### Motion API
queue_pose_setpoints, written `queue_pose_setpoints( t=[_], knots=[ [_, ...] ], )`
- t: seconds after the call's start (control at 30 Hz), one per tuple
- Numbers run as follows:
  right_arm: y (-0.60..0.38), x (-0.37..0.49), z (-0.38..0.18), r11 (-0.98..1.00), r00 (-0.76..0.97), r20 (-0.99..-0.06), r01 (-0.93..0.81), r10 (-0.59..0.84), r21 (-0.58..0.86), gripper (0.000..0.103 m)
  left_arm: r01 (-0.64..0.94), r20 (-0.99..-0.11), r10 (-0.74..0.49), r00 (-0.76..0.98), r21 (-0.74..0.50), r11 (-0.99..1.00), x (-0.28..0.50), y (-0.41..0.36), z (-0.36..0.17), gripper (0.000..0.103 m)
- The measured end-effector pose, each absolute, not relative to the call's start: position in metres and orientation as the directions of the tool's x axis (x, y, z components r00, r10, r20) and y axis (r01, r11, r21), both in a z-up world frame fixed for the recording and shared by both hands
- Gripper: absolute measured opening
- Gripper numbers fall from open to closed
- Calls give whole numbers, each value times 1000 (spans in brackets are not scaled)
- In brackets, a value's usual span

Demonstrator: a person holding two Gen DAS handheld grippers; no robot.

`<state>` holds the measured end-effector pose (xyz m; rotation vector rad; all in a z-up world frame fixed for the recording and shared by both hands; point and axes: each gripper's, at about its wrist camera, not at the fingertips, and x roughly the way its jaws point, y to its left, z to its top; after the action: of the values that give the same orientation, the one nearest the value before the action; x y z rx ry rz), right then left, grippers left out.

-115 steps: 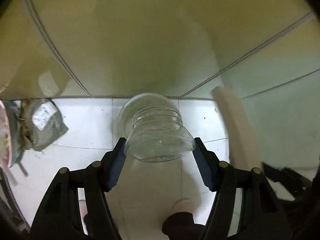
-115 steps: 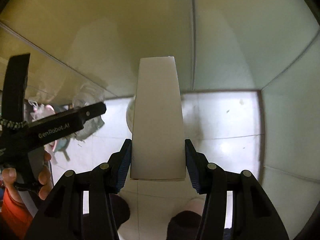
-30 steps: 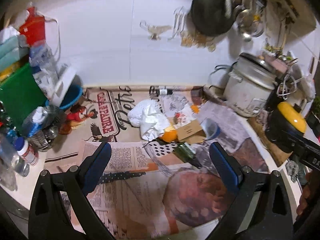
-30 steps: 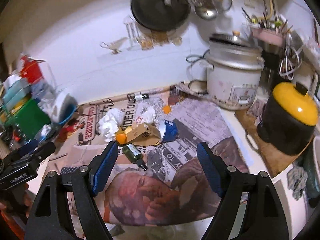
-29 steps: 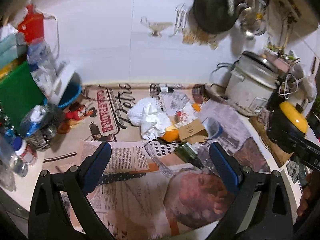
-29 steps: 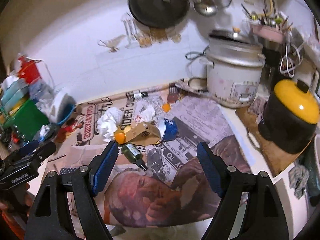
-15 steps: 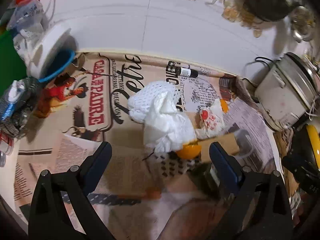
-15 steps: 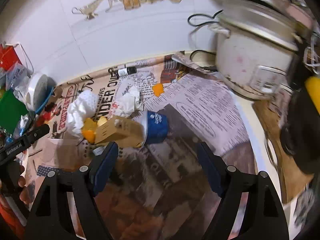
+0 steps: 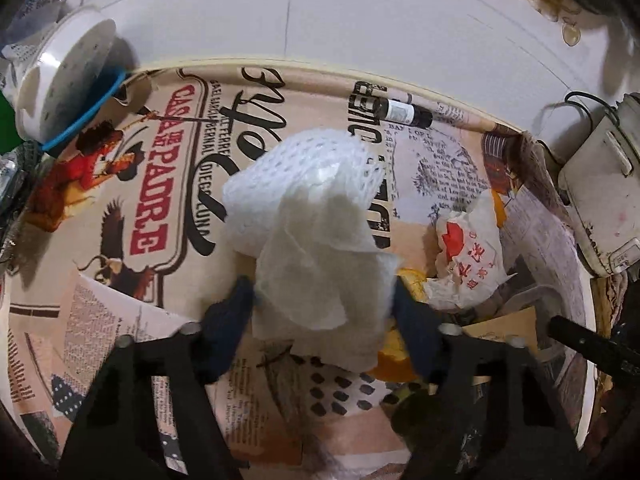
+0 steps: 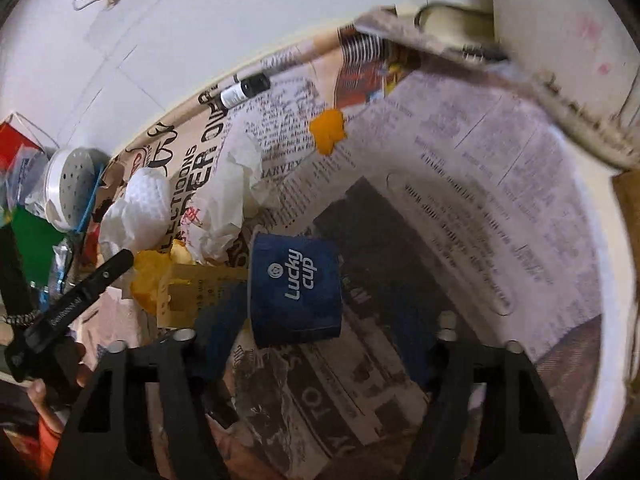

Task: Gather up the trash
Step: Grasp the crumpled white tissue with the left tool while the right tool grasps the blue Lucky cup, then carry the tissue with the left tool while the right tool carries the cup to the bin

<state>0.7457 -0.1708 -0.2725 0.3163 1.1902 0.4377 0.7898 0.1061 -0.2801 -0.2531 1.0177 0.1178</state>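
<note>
On the newspaper-covered counter (image 9: 132, 216) lies a white tissue wad (image 9: 316, 248). My left gripper (image 9: 324, 312) is closing on its near end, and both blue pads touch the tissue's sides. An orange peel (image 9: 394, 360) and a crumpled red-printed wrapper (image 9: 468, 256) lie to its right. A blue "Lucky cup" paper cup (image 10: 296, 288) lies on its side between the fingers of my right gripper (image 10: 322, 326). Its jaws are closing; the left pad is at the cup's edge and a gap remains on the right. A cardboard box (image 10: 192, 292) lies left of the cup.
A small dark bottle (image 9: 396, 112) lies against the white tiled wall. A rice cooker (image 9: 600, 192) stands at the right, and a white perforated lid (image 9: 64, 76) in a blue bowl at the left. A loose orange peel piece (image 10: 327, 134) lies farther back.
Both grippers have dropped toward the counter and their jaws have narrowed. The left now has the tissue wad between its pads, and the right now straddles the blue cup.
</note>
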Motion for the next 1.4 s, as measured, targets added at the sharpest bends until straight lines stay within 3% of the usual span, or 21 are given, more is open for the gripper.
queue_pose_setpoints(
  t=[0.03,0.07,0.1,0.2,0.5,0.73,1.0,1.4],
  knots=[
    [-171,746,-275,868,296,-817,-158,496,470,45,-212,-852,-32,522,-166,963,791,106,-280,47],
    [-170,746,-276,867,293,-816,-158,499,473,39,-210,-851,-46,523,-181,961,791,106,-280,33],
    [-171,746,-276,869,298,-817,-161,494,468,39,-207,-849,-58,524,-193,959,791,106,-279,22],
    [-171,740,-268,887,351,-815,-166,461,431,38,-198,-844,-49,534,-181,963,787,104,-272,10],
    [-183,709,-229,954,536,-797,-64,280,292,38,-131,-768,-54,638,-177,976,748,121,-213,9],
    [-170,644,-181,953,651,-714,-47,257,300,38,-18,-712,-99,695,-155,988,694,136,-166,9],
    [-140,561,-139,943,714,-640,-83,283,324,38,117,-698,-179,694,-136,984,627,133,-146,9],
    [-147,466,-119,925,712,-593,-249,375,286,38,75,-681,-180,710,-181,981,516,94,-137,9]
  ],
)
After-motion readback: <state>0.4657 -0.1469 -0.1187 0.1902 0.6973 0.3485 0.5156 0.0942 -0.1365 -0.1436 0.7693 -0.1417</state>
